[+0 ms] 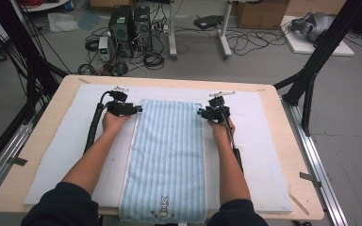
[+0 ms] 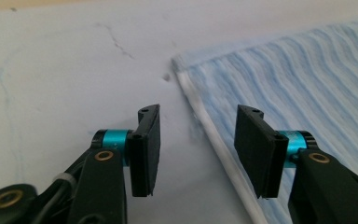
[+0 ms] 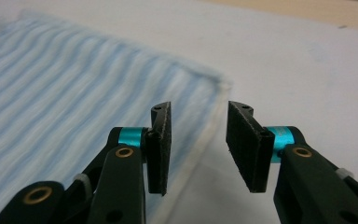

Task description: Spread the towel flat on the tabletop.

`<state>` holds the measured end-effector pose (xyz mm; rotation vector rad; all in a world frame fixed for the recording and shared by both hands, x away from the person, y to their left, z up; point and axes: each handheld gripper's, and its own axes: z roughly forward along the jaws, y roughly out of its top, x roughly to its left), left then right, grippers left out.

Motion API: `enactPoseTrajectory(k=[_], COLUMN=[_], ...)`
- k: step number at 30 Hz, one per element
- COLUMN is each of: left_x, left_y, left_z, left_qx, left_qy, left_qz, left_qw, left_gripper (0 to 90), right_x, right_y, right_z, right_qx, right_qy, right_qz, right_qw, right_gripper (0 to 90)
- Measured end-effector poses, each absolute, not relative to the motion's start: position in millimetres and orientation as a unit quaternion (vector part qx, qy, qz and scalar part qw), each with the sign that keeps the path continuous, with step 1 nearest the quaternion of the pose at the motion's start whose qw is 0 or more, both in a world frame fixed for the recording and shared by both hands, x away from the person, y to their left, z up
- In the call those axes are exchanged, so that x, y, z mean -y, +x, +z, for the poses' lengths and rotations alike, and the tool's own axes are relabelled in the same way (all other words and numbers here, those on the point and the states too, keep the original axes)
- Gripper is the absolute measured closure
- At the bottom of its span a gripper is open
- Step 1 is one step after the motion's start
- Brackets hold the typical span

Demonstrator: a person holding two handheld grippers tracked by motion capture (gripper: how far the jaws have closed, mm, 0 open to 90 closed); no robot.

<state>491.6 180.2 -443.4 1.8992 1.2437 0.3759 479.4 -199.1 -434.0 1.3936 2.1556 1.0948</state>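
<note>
A blue-and-white striped towel [image 1: 167, 155] with a small rabbit print near its front end lies flat and lengthwise on the white mat [image 1: 61, 155]. My left gripper [image 1: 137, 109] sits at the towel's far left corner, jaws open, straddling the white hem [image 2: 214, 140] with nothing pinched. My right gripper [image 1: 200, 112] sits at the far right corner, jaws open over the towel's edge [image 3: 200, 144], not gripping it. The same towel [image 2: 298, 88] lies to the right in the left gripper view, and the towel [image 3: 74, 102] lies to the left in the right gripper view.
The mat covers most of a light wooden table [image 1: 283, 122]. Black frame posts [image 1: 320, 52] stand at both far corners. Beyond the table, computer boxes [image 1: 129, 23] and tangled cables lie on the floor.
</note>
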Motion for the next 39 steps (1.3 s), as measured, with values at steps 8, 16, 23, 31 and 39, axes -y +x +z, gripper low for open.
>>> enactPoseTrajectory(k=[8, 16, 23, 31, 39], left_x=[-168, -160, -178, -195, -201], left_y=[472, 474, 464, 431, 409], left_z=[-448, -451, -446, -435, -434], left_qx=[-0.47, -0.495, -0.474, -0.43, -0.379], left_qy=[0.77, 0.746, 0.748, 0.727, 0.737], left_qz=[0.168, 0.199, 0.185, 0.158, 0.138], left_qw=[0.397, 0.399, 0.427, 0.511, 0.542], left_gripper=[71.7, 85.4, 44.9, 20.3, 19.8], right_x=[185, 181, 198, 225, 247], right_y=[464, 466, 451, 406, 365], right_z=[-441, -445, -433, -414, -407], right_qx=[-0.801, -0.788, -0.756, -0.741, -0.736], right_qy=[0.462, 0.47, 0.479, 0.466, 0.452], right_qz=[0.34, 0.331, 0.389, 0.428, 0.45], right_qw=[0.172, 0.22, 0.217, 0.226, 0.226], right_gripper=[74.4, 82.2, 57.7, 37.9, 25.0])
